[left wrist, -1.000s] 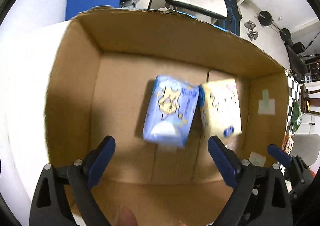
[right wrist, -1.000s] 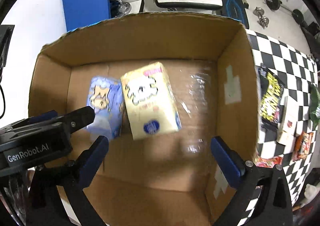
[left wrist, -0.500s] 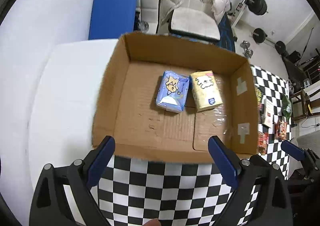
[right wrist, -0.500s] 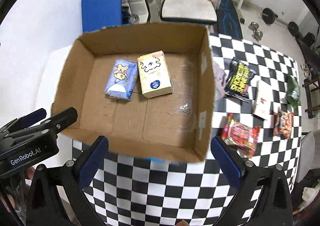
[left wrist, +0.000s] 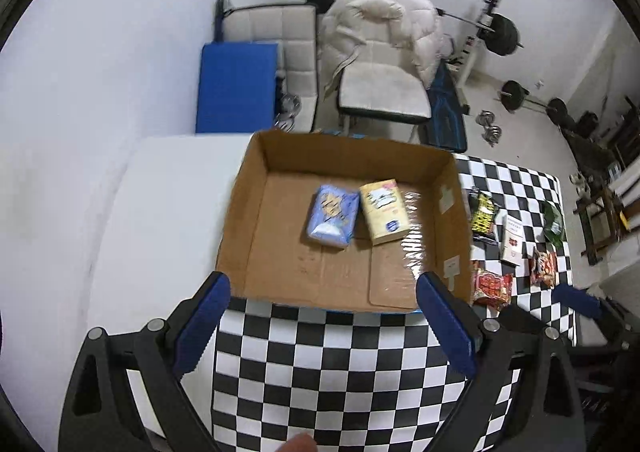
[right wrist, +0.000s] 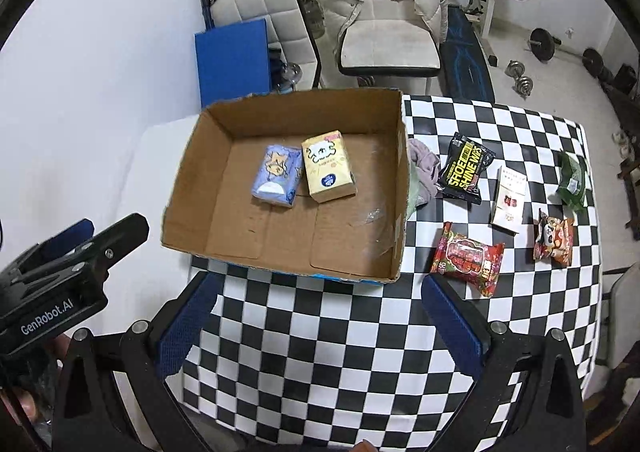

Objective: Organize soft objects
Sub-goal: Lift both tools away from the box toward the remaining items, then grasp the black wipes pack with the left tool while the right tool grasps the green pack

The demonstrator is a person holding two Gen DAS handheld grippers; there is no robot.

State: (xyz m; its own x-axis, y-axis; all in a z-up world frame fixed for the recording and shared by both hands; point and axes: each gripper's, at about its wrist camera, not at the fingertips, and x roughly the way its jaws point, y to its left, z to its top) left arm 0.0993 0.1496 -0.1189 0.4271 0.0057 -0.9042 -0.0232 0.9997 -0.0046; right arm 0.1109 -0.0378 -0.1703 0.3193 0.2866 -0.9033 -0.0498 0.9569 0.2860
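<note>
An open cardboard box (left wrist: 248,211) (right wrist: 188,175) stands on the checkered table. Inside lie a blue tissue pack (left wrist: 333,218) (right wrist: 277,175) and a yellow tissue pack (left wrist: 384,210) (right wrist: 328,167), side by side. My left gripper (left wrist: 322,316) is open and empty, held high above the box's near edge. My right gripper (right wrist: 318,316) is open and empty, also high over the table in front of the box. The left gripper's body (right wrist: 60,284) shows at the left of the right wrist view.
To the right of the box lie a crumpled grey cloth (right wrist: 424,167), a black wipes pack (right wrist: 466,167), a red pack (right wrist: 468,258), a white box (right wrist: 509,197), a snack bag (right wrist: 554,238) and a green bag (right wrist: 572,175). A white surface (left wrist: 168,211) lies left of the box.
Both grippers have pulled back and up from inside the box, so the whole box and table now show. The two tissue packs stay in the box.
</note>
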